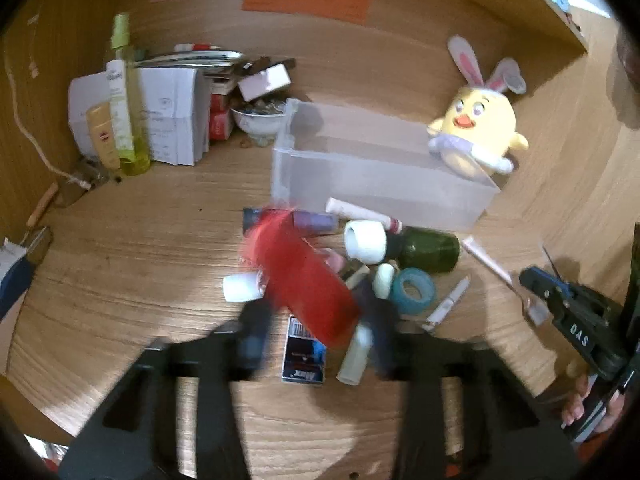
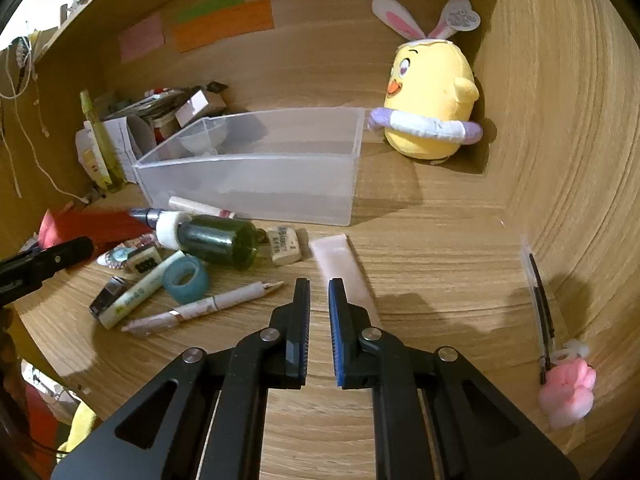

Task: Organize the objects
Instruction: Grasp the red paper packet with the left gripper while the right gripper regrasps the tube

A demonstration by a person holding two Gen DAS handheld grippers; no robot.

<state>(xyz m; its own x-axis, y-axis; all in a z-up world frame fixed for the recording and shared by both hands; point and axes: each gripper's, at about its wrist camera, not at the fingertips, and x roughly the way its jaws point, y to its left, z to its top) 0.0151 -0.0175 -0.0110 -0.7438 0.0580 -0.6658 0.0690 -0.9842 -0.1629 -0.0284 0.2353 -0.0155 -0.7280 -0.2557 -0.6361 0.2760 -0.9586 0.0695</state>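
Observation:
My left gripper (image 1: 316,320) is shut on a red box (image 1: 304,280), which tilts up above a pile of small items; both are motion-blurred. The box (image 2: 92,220) and the left gripper (image 2: 60,258) also show at the left edge of the right wrist view. The pile holds a green bottle (image 1: 428,250) (image 2: 216,242), a teal tape roll (image 1: 412,290) (image 2: 186,278) and a pen (image 2: 208,306). My right gripper (image 2: 319,282) (image 1: 528,280) is shut on the end of a flat pink tube (image 2: 344,268) (image 1: 488,260). A clear plastic bin (image 1: 380,184) (image 2: 248,184) stands empty behind the pile.
A yellow plush chick (image 1: 476,128) (image 2: 432,92) sits in the back right corner beside the bin. Papers, bottles (image 1: 124,112) and a bowl (image 1: 258,120) crowd the back left. A packaged hair clip (image 2: 540,308) and a pink charm (image 2: 568,392) lie at the right wall.

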